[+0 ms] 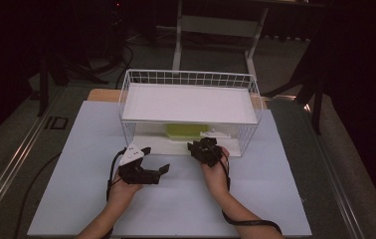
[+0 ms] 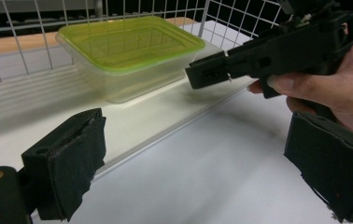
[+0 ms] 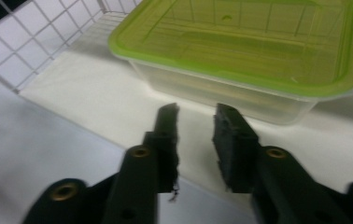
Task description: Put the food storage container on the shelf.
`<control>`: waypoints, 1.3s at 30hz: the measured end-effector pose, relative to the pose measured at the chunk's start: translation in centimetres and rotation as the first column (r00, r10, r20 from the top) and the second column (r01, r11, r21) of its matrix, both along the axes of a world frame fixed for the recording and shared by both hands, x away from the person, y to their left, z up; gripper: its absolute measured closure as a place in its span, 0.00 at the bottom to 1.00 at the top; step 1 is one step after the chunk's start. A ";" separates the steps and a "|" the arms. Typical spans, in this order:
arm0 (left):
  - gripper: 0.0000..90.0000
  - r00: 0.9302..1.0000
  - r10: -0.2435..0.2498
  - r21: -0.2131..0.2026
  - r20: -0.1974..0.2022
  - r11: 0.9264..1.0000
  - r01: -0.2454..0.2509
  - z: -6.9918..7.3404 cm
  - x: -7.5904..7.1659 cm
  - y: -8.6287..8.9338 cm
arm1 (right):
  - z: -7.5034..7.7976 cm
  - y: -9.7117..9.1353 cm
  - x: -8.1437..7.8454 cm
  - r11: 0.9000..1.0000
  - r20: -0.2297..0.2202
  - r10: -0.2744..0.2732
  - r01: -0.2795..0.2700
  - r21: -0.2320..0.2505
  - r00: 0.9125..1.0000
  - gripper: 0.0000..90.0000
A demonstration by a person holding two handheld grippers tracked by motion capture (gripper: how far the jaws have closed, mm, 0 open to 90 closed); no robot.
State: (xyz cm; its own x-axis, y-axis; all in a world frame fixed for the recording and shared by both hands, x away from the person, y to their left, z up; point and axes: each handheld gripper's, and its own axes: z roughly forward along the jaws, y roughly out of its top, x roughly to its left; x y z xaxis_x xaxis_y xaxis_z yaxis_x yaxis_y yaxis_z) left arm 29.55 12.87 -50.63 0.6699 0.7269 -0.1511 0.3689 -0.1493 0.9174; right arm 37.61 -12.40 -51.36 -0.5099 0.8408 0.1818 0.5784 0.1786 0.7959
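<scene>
A clear plastic container with a green lid (image 1: 186,131) stands on the white bottom board (image 1: 151,144) of a wire rack (image 1: 253,89), under its white top shelf (image 1: 191,103). My right gripper (image 1: 203,145) is at the rack's open front, pointing at the container (image 3: 254,51). In the right gripper view the gripper (image 3: 196,115) has its jaws a narrow gap apart with nothing between them, just short of the container's side wall. My left gripper (image 1: 156,159) rests on the table left of it, jaws spread wide and empty (image 2: 198,172). From there the container (image 2: 128,51) lies ahead and the right gripper (image 2: 277,51) is close by.
The rack sits at the back middle of a pale table mat (image 1: 176,199). Wire walls (image 2: 20,28) close in the container's far side and ends. A wooden table edge (image 1: 101,94) shows behind the mat, with dark floor and stand legs beyond.
</scene>
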 end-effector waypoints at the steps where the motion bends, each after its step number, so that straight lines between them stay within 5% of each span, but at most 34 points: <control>1: 0.07 1.000 -0.001 0.004 0.000 1.000 0.001 0.1 0.0 0.0 | 0.1 -0.1 -0.1 1.000 -0.008 0.005 -0.005 0.002 1.000 0.73; 9: 0.07 1.000 -0.004 -0.002 -0.009 1.000 0.004 1.0 0.0 0.0 | 0.7 -1.1 -1.8 0.998 0.005 0.038 -0.038 0.040 0.999 0.36; 13: 0.07 1.000 -0.012 0.008 -0.016 1.000 0.012 1.3 -0.1 0.1 | 0.9 -1.7 -2.5 0.992 0.012 0.101 -0.102 0.077 0.995 0.23; 17: 0.07 0.999 -0.025 0.004 -0.024 1.000 0.025 1.5 -0.5 0.0 | 1.1 -2.6 -3.2 0.988 0.032 0.109 -0.112 0.110 0.994 0.21; 20: 0.07 0.999 -0.037 0.015 -0.024 0.999 0.037 1.6 -0.9 0.0 | 1.4 -3.0 -3.9 0.985 0.061 0.147 -0.152 0.081 0.987 0.17; 26: 0.07 0.998 -0.051 0.020 -0.022 0.998 0.051 2.1 -1.8 0.1 | 2.0 -3.9 -5.0 0.989 0.063 0.143 -0.145 0.038 0.988 0.17; 32: 0.07 0.998 -0.055 0.024 -0.011 0.998 0.055 2.5 -2.6 0.6 | 2.3 -4.8 -6.1 0.985 0.042 0.167 -0.168 0.041 0.985 0.17; 39: 0.07 0.998 -0.057 0.022 -0.011 0.998 0.057 2.3 -3.9 1.1 | 2.8 -6.2 -7.8 0.977 0.068 0.208 -0.210 0.032 0.976 0.20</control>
State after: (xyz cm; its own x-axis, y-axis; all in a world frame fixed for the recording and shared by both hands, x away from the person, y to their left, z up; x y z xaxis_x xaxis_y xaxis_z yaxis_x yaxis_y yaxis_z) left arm 25.64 13.96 -48.36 0.7089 0.6908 -0.1423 0.3683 -0.1905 0.9100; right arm 29.85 -18.58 -48.59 -0.6852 0.7072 0.1742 0.4797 0.2583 0.8385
